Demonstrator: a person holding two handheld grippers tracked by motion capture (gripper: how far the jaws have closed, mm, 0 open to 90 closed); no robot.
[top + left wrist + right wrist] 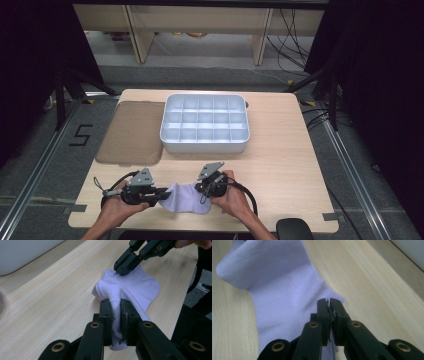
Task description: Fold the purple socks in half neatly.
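We see a pale wooden worktop standing on a grey floor, with dark curtains at both sides and wooden furniture legs and loose cables behind its far edge. Toward the far edge, near the middle, sits a white compartment tray divided into a grid of small cells. Just beside it, toward the left edge, lies a flat brown mat.

Close to the near edge we find a lilac sock lying on the wood between our two hands. The left gripper has its jaws closed on the sock; in the left gripper view the fabric is bunched and pinched tight between the black jaws. The right gripper has its jaws nearly together on the opposite edge of the sock, and the right gripper view shows a thin layer of the cloth caught between them. The sock spreads flat on the worktop between the two grips. A dark rounded object sits at the near right corner.
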